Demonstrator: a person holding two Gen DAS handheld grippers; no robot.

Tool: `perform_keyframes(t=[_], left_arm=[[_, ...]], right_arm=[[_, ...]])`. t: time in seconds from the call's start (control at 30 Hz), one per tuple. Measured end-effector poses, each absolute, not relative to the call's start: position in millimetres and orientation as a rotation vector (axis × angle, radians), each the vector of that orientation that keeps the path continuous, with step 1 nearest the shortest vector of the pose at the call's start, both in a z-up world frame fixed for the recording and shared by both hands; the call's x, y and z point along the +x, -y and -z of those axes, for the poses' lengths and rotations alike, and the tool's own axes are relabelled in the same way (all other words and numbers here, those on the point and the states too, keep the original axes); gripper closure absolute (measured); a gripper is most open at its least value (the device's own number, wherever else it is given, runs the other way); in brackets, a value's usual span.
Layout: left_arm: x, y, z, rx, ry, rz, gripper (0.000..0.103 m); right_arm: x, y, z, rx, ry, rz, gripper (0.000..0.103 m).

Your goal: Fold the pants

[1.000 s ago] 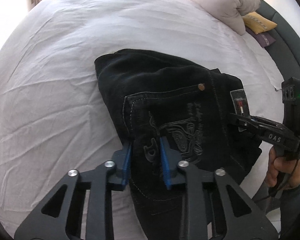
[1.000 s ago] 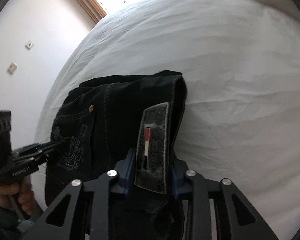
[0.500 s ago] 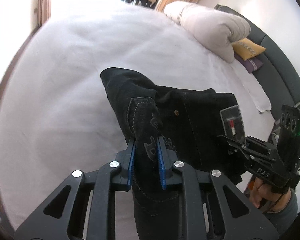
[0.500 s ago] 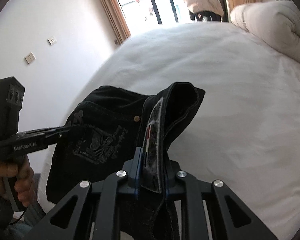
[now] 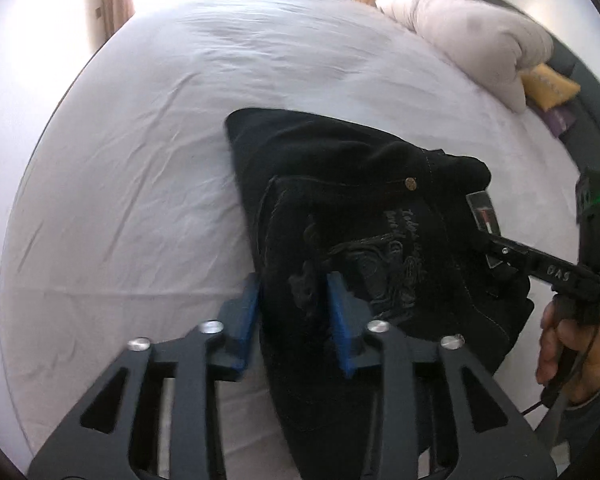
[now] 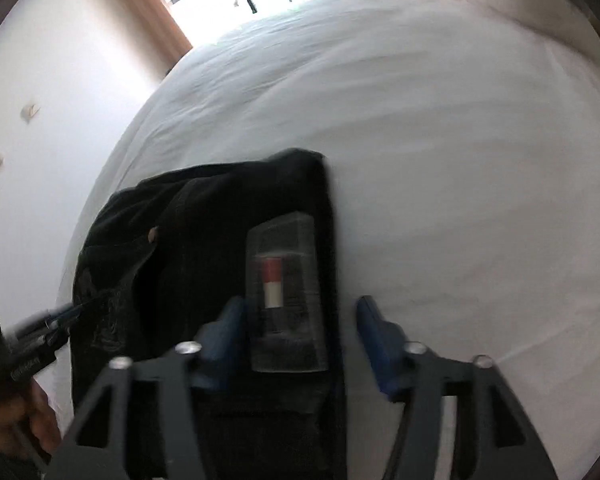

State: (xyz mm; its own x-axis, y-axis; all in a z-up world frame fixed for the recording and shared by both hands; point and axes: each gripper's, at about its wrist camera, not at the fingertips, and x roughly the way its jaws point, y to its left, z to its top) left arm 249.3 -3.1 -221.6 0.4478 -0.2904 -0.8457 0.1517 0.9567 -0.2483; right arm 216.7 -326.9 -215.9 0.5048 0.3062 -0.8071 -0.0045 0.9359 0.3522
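Observation:
Black jeans (image 5: 360, 216) lie folded on the white bed, back pocket embroidery and waist label up. My left gripper (image 5: 294, 304) is open, its blue pads astride the near pocket edge of the jeans. My right gripper (image 6: 300, 328) is open, its pads spread either side of the waistband with the grey label (image 6: 284, 276). The jeans also show in the right wrist view (image 6: 204, 240). The right gripper appears in the left wrist view (image 5: 500, 244) at the label; the left gripper appears at the left edge of the right wrist view (image 6: 56, 320).
The white sheet (image 5: 160, 160) stretches far and left. A beige duvet roll (image 5: 472, 36), a yellow cushion (image 5: 548, 84) and a purple one lie at the headboard on the right. A wall with sockets (image 6: 28, 112) runs along the bed's left side.
Both grippers were shut on the lifted jeans half a second ago. Now both are open and the jeans lie lower and flatter on the bed.

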Motion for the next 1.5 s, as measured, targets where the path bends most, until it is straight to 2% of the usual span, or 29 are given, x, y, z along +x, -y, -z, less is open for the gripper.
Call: perform_keyframes(t=[0.03,0.1,0.17,0.27,0.3,0.33,0.37,0.4,0.5,0.67,0.77,0.9,1.13,1.3,1.5], left_arm=[[247,-4,219,-0.163,-1.075,0.266,0.053],[241,-11,213,-0.177,-1.053,0.245,0.049],[234,-16,197,-0.17,-1.002,0.21,0.046],[211,-25,166,-0.177,-0.898,0.156,0.03],[199,-27,151,-0.172,-0.839,0.134,0.028],[183,-27,132,-0.149,-0.772,0.099,0.02],[168,-24,115,-0.122,-0.725,0.069,0.005],[147,-21,94,-0.081,-0.655,0.029,0.0],[96,-14,48,-0.02,-0.519,-0.044,0.0],[5,14,-14,0.054,-0.341,-0.083,0.0],[-29,22,-36,0.067,-0.256,-0.082,0.0],[-34,17,-47,-0.008,-0.366,-0.063,0.0],[-16,12,-15,-0.06,-0.662,-0.143,0.0],[-4,24,10,-0.066,-0.778,-0.115,0.0],[2,39,30,-0.044,-0.826,-0.076,0.0]], right_arm=[[213,333,213,0.352,-1.012,-0.183,0.027],[199,347,205,0.366,-0.973,-0.132,0.021],[183,362,195,0.401,-0.93,-0.104,0.021],[153,368,168,0.369,-0.867,-0.051,0.021],[143,363,155,0.333,-0.83,-0.047,0.021],[128,356,134,0.268,-0.764,-0.041,0.02],[121,349,120,0.223,-0.719,-0.039,0.019],[108,340,100,0.168,-0.655,-0.044,0.014],[70,311,46,0.072,-0.495,-0.062,0.001],[1,264,-28,-0.082,-0.241,-0.052,0.0],[-18,253,-50,-0.05,-0.281,-0.126,0.0],[-33,255,-56,0.001,-0.389,-0.105,0.0],[-40,258,-47,0.091,-0.584,-0.044,0.0],[-38,256,-33,0.079,-0.627,-0.066,0.0],[-31,256,-19,0.079,-0.677,-0.076,0.0]])
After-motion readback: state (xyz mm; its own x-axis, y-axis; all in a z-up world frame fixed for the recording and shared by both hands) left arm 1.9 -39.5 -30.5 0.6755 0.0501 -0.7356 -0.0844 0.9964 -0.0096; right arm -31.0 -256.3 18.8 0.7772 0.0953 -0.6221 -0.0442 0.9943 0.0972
